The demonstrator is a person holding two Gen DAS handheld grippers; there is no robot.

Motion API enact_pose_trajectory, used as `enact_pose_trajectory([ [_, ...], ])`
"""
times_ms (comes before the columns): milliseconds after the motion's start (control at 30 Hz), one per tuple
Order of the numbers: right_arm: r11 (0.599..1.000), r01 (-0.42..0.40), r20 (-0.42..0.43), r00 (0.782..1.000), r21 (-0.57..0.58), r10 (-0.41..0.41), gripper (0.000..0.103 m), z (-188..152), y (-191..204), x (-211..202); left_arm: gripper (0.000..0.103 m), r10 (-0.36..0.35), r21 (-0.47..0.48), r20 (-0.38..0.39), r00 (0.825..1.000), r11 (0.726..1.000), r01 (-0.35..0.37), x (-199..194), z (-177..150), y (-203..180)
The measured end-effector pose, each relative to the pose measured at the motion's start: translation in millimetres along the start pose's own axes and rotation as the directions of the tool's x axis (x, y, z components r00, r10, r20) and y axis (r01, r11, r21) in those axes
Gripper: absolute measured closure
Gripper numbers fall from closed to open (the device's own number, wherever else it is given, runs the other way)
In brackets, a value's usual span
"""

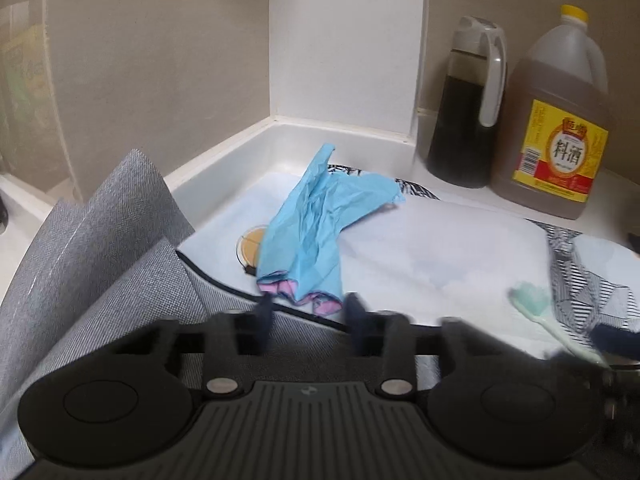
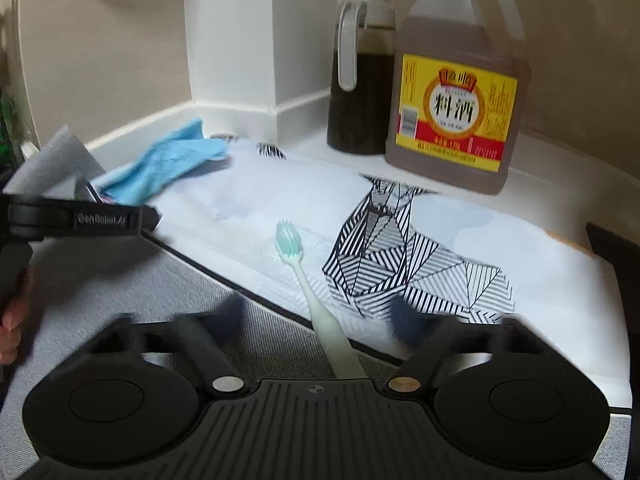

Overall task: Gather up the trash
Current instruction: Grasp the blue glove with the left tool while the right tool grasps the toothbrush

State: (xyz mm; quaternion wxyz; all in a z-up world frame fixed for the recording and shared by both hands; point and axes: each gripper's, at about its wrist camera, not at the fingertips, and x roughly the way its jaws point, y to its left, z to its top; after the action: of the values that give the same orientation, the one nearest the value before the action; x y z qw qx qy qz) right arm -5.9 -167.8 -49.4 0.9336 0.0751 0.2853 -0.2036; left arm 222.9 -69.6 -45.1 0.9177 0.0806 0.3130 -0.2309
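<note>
A crumpled blue wrapper [image 1: 316, 216] with a pink printed end lies on the white patterned mat [image 1: 440, 248]. My left gripper [image 1: 309, 312] is at that near end, and its two dark fingers touch the pink edge on either side, shut on it. From the right wrist the same wrapper [image 2: 160, 168] shows at the left, with the left gripper [image 2: 148, 216] at its near end. A mint-green toothbrush [image 2: 304, 264] lies bristles away from me. Its handle runs between the fingers of my right gripper [image 2: 320, 312], which stands open with a gap on each side. The toothbrush head [image 1: 532, 300] also shows in the left wrist view.
A dark sauce dispenser [image 2: 360, 80] and a big cooking-wine jug [image 2: 456, 92] stand at the back by the wall. A white pillar [image 2: 232, 32] fills the corner. Grey woven cloth [image 1: 100, 240] covers the near side and curls up at the left. A hand [image 2: 12, 320] holds the left gripper's handle.
</note>
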Motion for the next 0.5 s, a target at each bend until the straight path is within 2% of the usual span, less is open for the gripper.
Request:
enact_pose_trajectory([
  [33,1.000,-0.008,0.005,1.000,0.009,0.008,0.078,0,-2,-1,0.091,-0.006,-0.004,-0.006,1.000,1.000,0.006,-4,-1,-2],
  [67,1.000,-0.016,0.008,1.000,0.018,0.016,0.084,0,-3,-1,0.096,-0.011,-0.005,-0.009,1.000,1.000,0.011,-8,-2,-4],
  [133,0.996,-0.056,0.027,0.998,0.065,0.054,0.091,0,-9,-3,0.096,-0.014,-0.002,0.007,1.000,1.000,0.014,-19,-5,-10],
  [233,0.988,-0.102,0.080,0.993,0.120,0.093,0.094,0,-15,-7,0.099,-0.032,0.018,0.039,0.999,0.999,0.031,-38,-8,-19],
  [367,0.987,-0.104,0.142,0.986,0.120,0.087,0.096,1,-16,-13,0.101,-0.070,0.009,0.076,0.995,0.998,0.070,-64,-8,-27],
  [500,0.986,-0.105,0.153,0.985,0.129,0.085,0.096,2,-18,-14,0.101,-0.108,0.030,0.084,0.991,0.994,0.106,-86,-13,-28],
])
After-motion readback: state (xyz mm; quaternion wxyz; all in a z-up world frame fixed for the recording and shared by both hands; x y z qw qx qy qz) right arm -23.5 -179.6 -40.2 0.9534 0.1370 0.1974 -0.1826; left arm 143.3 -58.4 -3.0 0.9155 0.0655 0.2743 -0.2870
